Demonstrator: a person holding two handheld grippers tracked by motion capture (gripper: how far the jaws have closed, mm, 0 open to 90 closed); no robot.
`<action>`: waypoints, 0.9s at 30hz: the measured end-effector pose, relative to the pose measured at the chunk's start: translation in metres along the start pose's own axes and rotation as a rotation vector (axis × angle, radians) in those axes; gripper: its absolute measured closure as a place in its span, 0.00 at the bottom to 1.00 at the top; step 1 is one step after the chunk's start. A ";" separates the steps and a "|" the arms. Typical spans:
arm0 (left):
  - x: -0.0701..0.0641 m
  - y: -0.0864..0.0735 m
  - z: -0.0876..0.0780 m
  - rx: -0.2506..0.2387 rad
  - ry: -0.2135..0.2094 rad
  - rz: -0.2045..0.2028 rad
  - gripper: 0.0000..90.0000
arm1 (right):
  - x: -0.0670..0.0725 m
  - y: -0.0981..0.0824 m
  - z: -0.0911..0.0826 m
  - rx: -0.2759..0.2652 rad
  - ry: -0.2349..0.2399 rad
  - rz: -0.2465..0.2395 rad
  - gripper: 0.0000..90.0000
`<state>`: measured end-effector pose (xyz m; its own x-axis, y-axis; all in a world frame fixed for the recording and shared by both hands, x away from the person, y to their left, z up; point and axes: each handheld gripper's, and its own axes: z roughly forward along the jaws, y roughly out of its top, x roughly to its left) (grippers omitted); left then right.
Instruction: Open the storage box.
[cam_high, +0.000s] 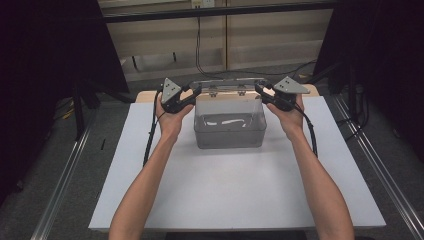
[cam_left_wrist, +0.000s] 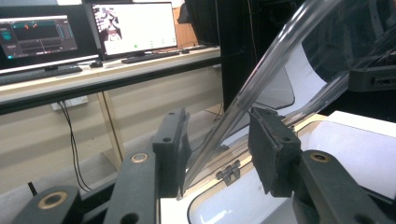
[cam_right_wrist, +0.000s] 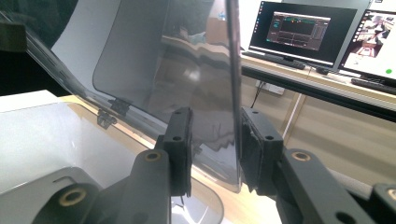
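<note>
A clear plastic box stands at the far middle of the white table, its hinged clear lid raised upright at the back. My left gripper is at the lid's left end. In the left gripper view the lid's edge runs between the jaws of the left gripper, with a gap to one pad, so this gripper is open. My right gripper is at the lid's right end. In the right gripper view the lid sits between the pads of the right gripper, which is shut on it.
Small hinges join the lid to the box's back rim. Beyond the table stand a wooden desk with monitors and a keyboard. Black frame posts and metal floor rails flank the table.
</note>
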<state>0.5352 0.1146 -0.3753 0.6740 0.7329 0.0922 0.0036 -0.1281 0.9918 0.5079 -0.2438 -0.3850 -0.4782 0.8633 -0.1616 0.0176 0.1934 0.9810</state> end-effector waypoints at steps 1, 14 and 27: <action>0.001 -0.001 0.002 0.005 -0.007 -0.007 0.65 | -0.001 0.001 0.001 0.004 -0.002 0.000 0.73; 0.014 -0.009 0.012 0.028 -0.011 -0.007 0.69 | -0.004 0.006 0.008 0.005 -0.009 0.008 0.73; 0.019 -0.018 0.025 0.055 -0.002 -0.013 0.68 | -0.008 0.009 0.014 0.005 -0.015 0.015 0.73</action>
<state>0.5665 0.1146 -0.3938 0.6751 0.7335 0.0787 0.0535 -0.1551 0.9865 0.5244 -0.2426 -0.3764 -0.4642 0.8732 -0.1486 0.0291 0.1828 0.9827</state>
